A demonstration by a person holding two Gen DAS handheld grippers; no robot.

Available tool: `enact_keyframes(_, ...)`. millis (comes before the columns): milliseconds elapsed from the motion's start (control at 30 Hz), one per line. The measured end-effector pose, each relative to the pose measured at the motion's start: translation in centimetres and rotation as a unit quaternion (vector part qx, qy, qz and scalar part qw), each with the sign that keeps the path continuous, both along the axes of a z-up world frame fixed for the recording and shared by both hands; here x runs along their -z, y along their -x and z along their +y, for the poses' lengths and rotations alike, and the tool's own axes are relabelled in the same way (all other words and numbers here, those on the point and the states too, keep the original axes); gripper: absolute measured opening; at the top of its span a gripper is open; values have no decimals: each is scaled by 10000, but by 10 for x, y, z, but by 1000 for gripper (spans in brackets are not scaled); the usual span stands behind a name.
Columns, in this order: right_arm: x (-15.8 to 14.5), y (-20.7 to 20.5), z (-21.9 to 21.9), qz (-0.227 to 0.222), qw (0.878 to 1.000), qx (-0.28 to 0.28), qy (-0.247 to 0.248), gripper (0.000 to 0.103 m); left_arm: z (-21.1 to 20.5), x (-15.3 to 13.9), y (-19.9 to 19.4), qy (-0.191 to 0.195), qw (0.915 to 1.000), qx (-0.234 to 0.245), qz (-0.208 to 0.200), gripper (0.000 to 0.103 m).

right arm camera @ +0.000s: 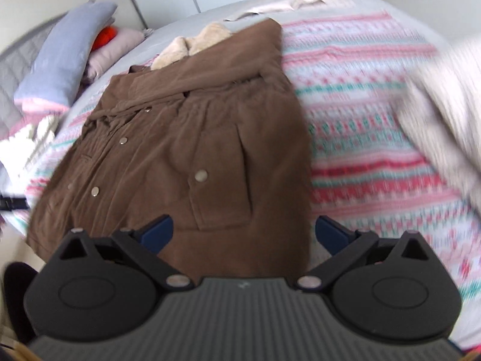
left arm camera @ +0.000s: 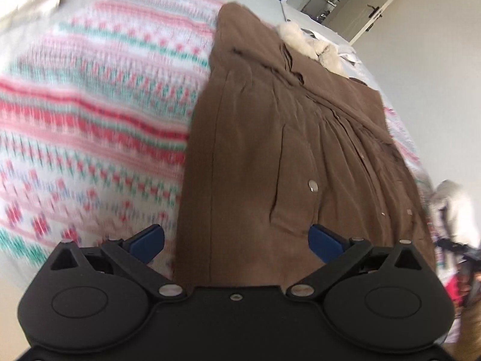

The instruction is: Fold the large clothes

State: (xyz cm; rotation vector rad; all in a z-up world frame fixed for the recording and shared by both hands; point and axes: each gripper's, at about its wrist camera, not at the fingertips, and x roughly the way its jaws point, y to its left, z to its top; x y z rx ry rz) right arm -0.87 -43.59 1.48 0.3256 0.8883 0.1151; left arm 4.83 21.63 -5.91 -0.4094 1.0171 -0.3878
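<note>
The room is bright with soft, even daylight and no glare. The patterned blanket [left arm camera: 90,114] is smeared by motion blur in both views; the brown coat [right arm camera: 180,138] stays sharper. Fisheye bending curves the edges, and the corners are dark.

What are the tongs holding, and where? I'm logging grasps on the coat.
Nothing. Both the left tongs and right tongs stand open above the coat, with no cloth pinched.
</note>
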Motion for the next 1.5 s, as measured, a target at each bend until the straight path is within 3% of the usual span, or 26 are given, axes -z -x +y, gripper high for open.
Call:
enact_keyframes(67,12,3,-18,242,9976,274,-586,102,11,12,1,338,9992,-99,206,103)
enact_keyframes(167,35,8,-42,417,9822,540,-1749,102,21,22,6,879,9958,-155,220,102)
enact_keyframes(233,41,13,-50,257,9747,648,-2125,101,27,26,8,1271,9915,-84,252,101)
enact_keyframes(333,47,19,-56,129,9662,710,-2475,91,28,34,12,1707,9848,40,328,100)
enact_keyframes(500,54,24,-54,54,9639,610,-2592,72,24,37,23,1937,9808,110,215,100)
enact_keyframes(600,55,25,-49,70,9647,464,-2590,70,24,36,29,2032,9789,114,179,99)
enact_keyframes(667,56,24,-46,46,9646,427,-2601,68,25,37,33,2081,9779,127,142,97)
enact_keyframes(767,55,23,-41,15,9650,398,-2594,55,26,38,40,2091,9777,137,115,89)
enact_keyframes(900,56,18,-27,18,9695,235,-2440,43,26,39,46,1919,9813,69,105,68)
enact_keyframes(1000,56,17,-22,53,9746,351,-2210,24,20,41,48,1772,9839,119,199,36)
enact_keyframes(1133,39,30,-8,-550,9793,431,-1898,15,14,33,52,1856,9826,77,-29,25)
enact_keyframes(1233,25,36,-4,-1034,9717,490,-2066,13,9,17,53,2151,9758,41,-390,22)
enact_keyframes(1500,-22,19,5,-1955,9505,508,-2363,11,-4,-41,37,2390,9618,-9,-1336,19)
